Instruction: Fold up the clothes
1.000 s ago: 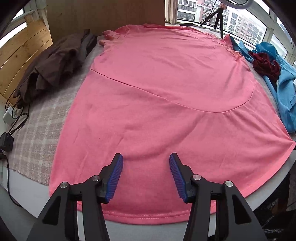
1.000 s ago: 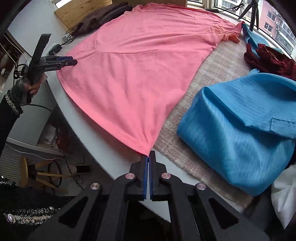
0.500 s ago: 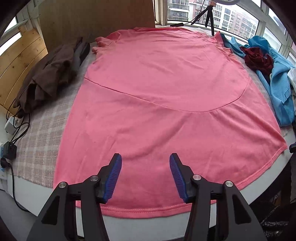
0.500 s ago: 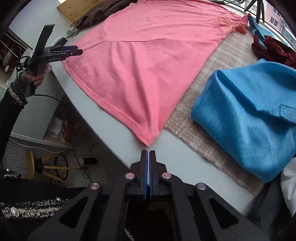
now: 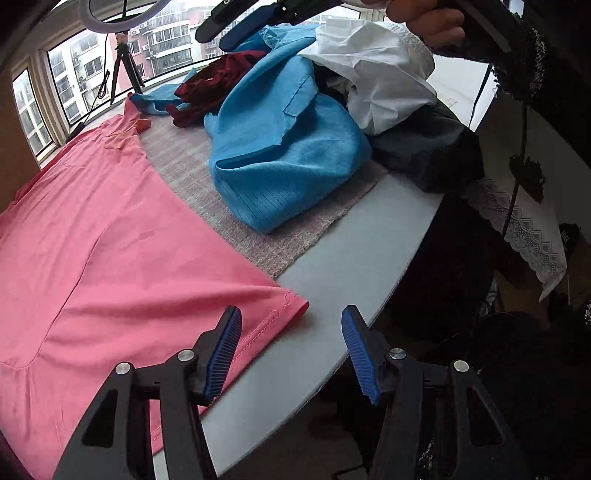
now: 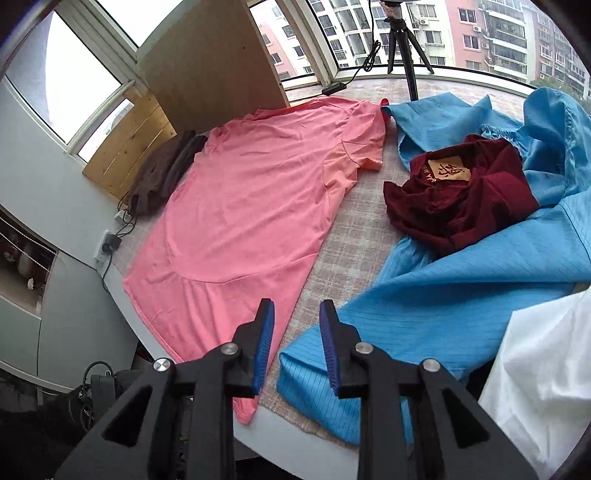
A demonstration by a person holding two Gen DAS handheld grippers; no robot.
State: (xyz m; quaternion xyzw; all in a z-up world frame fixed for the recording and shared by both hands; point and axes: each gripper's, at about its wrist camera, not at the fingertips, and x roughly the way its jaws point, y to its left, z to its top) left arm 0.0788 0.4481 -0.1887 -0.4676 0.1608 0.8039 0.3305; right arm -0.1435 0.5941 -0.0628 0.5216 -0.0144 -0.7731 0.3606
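A pink T-shirt (image 6: pixel 251 206) lies spread flat on the checked mat (image 6: pixel 354 229), neck toward the window. In the left wrist view its near right hem corner (image 5: pixel 291 302) rests on the white table (image 5: pixel 351 266). My left gripper (image 5: pixel 291 321) hovers just above that corner, its jaws opening, one finger over the cloth and one over bare table. My right gripper (image 6: pixel 297 310) hangs higher, above the mat strip between the pink shirt and a blue garment (image 6: pixel 461 288). Its jaws are opening with nothing between them. It also shows at the top of the left wrist view, right gripper (image 5: pixel 214 38), held by a hand (image 5: pixel 424 18).
On the right lies a heap: blue garment (image 5: pixel 288 155), maroon garment (image 6: pixel 461 199), white cloth (image 5: pixel 380 74) and dark cloth (image 5: pixel 428 151). A brown garment (image 6: pixel 162 177) lies at the far left by a wooden board (image 6: pixel 210 62). A tripod (image 6: pixel 402 44) stands by the window. The table edge drops off near me.
My left gripper swung right from the middle of the hem to the shirt's right hem corner. My right gripper left that corner, rose over the table, and its shut jaws parted.
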